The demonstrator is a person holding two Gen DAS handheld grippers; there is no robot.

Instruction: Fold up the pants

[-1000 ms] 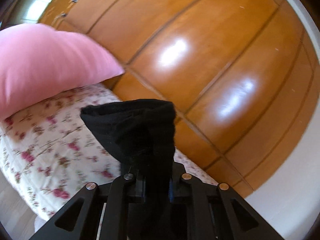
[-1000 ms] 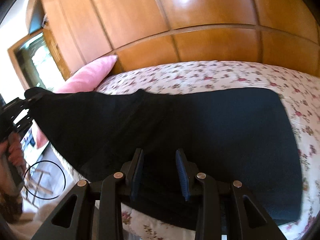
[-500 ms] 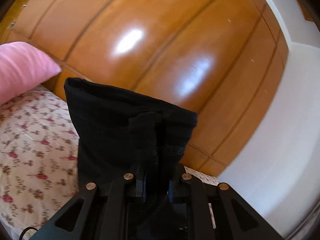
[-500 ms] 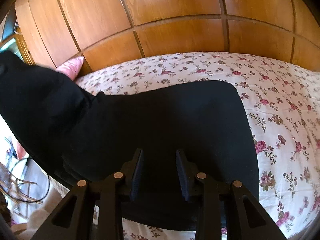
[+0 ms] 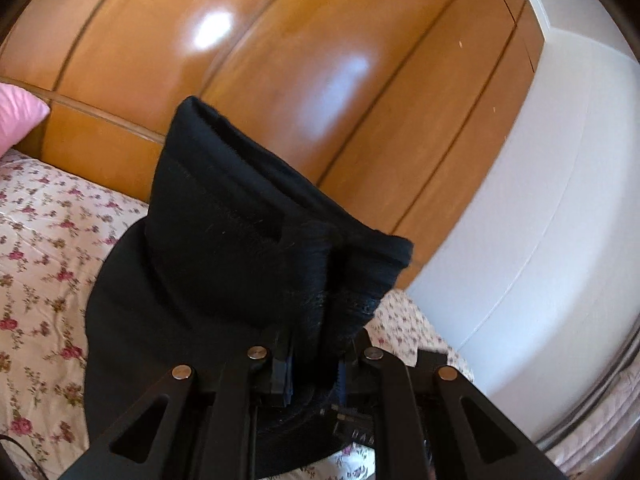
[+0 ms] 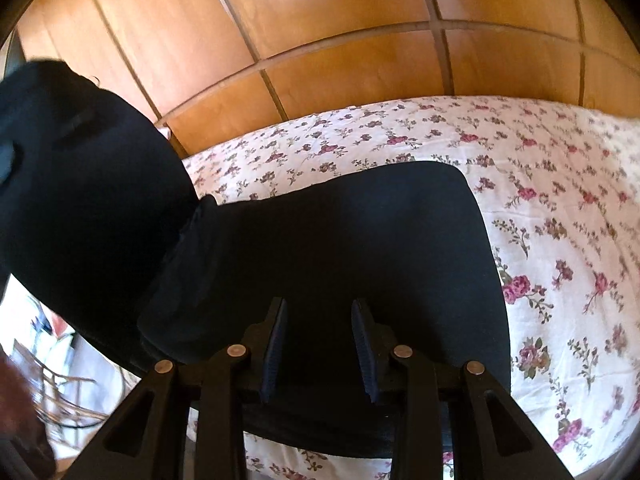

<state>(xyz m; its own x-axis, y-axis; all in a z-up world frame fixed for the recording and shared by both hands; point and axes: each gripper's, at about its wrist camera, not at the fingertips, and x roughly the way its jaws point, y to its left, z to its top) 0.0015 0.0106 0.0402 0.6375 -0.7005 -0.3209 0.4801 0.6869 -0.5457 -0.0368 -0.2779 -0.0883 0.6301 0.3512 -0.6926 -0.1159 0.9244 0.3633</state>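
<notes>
Item: black soft-knit pants, one pair, partly folded. The larger part lies flat on the white bedspread printed with small pink roses; its right edge and far corner look smooth and square in the right wrist view. The other end is lifted off the bed and hangs in the air at the left of that view.

Your left gripper: jaws clamped on a bunched hem or waist edge of the pants, which stands up out of the pads as a thick dark roll and drapes down toward the bedspread on the left.

Your right gripper: jaws apart, ribbed blue pads bare, nothing between them. It hovers over the near edge of the flat part; whether it touches the cloth you cannot tell from here.

Surroundings: glossy orange-brown wooden wall panels behind the bed, a pink pillow corner at the far left, a white wall to the right.

Progress, as a judgement: the fold-over is under way, not finished. The held end has yet to be laid on the flat half and lined up with its edges. Afterwards you will need to let go, smooth the layers, and perhaps make one more fold to reach a compact stack.
</notes>
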